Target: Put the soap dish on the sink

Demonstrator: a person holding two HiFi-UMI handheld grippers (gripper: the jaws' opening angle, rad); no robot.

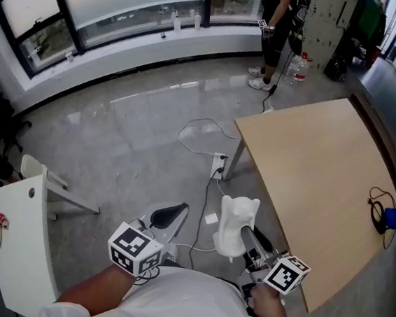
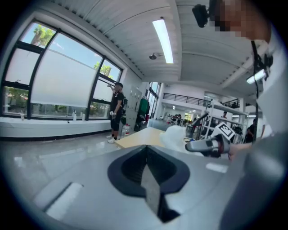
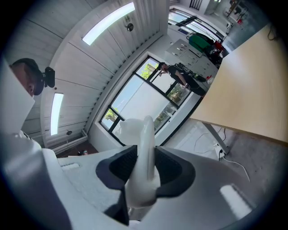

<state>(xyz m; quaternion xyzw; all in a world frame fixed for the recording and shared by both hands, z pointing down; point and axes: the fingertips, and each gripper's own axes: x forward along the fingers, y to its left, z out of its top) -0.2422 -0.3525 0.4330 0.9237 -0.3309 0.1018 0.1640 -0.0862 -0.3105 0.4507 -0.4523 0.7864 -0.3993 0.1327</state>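
Observation:
The white soap dish (image 1: 236, 224) hangs in the air over the grey floor, held on edge, and my right gripper (image 1: 247, 235) is shut on it. The right gripper view shows the dish (image 3: 141, 152) standing up between the two dark pads. My left gripper (image 1: 169, 216) is beside it on the left, shut, with nothing between its fingers (image 2: 146, 173). The left gripper view also catches the dish (image 2: 173, 134) to its right. I see no sink in any view.
A light wooden table (image 1: 323, 167) lies to the right, with a black cable and a blue item (image 1: 386, 216) near its far edge. A power strip with cords (image 1: 218, 165) lies on the floor. A white cabinet (image 1: 23, 248) stands at the left. A person (image 1: 275, 29) stands far off by the windows.

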